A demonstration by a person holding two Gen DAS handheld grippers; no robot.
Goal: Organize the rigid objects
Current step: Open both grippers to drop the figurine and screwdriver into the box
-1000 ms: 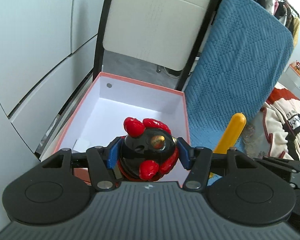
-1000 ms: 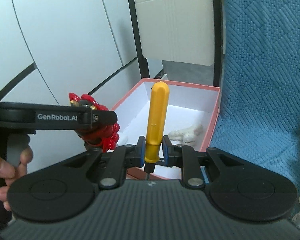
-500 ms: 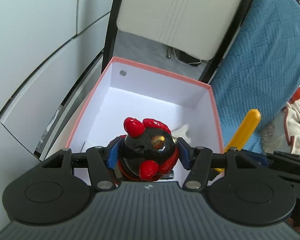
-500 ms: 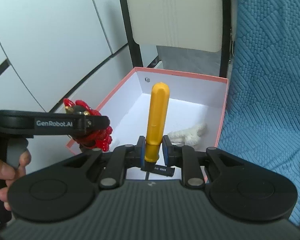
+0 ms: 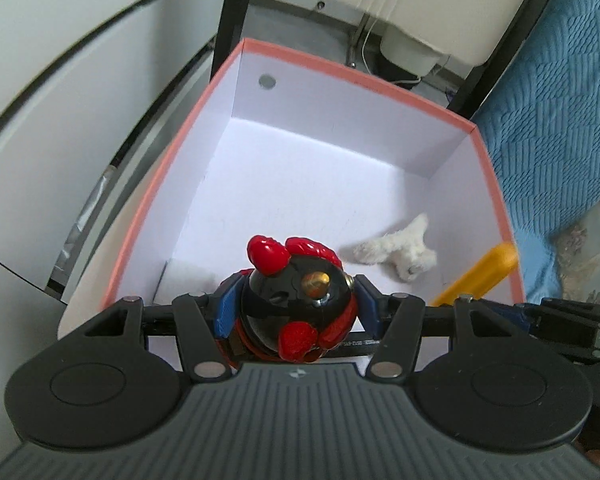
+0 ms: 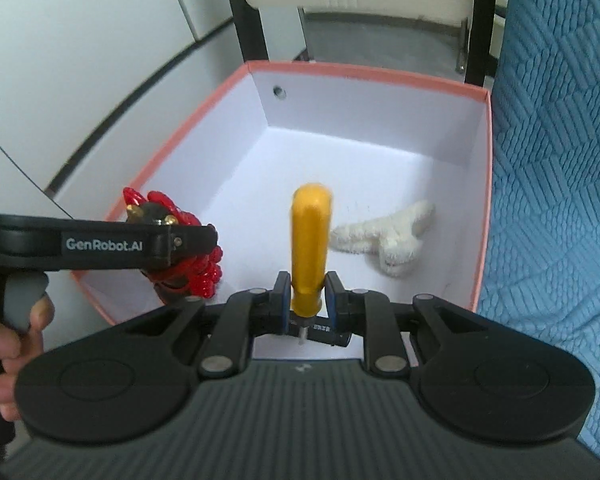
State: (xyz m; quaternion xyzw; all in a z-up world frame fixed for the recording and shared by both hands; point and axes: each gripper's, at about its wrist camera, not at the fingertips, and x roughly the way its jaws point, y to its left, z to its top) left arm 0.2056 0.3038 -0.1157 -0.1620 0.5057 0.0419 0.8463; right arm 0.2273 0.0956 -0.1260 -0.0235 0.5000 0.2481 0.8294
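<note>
My left gripper [image 5: 296, 312] is shut on a black and red toy figure [image 5: 296, 304] and holds it over the near left part of an open white box with a pink rim [image 5: 364, 76]. My right gripper [image 6: 307, 296] is shut on a yellow-handled screwdriver [image 6: 310, 248], handle pointing forward, over the box's near edge. The box [image 6: 364, 74] holds a white fuzzy toy [image 6: 388, 240], which also shows in the left wrist view [image 5: 400, 248]. The toy figure [image 6: 172, 240] and left gripper appear at the left of the right wrist view. The screwdriver [image 5: 476, 276] shows at the right of the left wrist view.
A blue quilted cover [image 6: 560, 160] lies right of the box. A chair with a black frame and cream seat [image 5: 400, 8] stands behind the box. White cabinet panels [image 6: 80, 60] run along the left. A small white pad [image 5: 188, 276] lies in the box's near left corner.
Both grippers have moved forward and tilted down over the box, still holding their objects. The box interior and the white fuzzy toy now fill more of both views.
</note>
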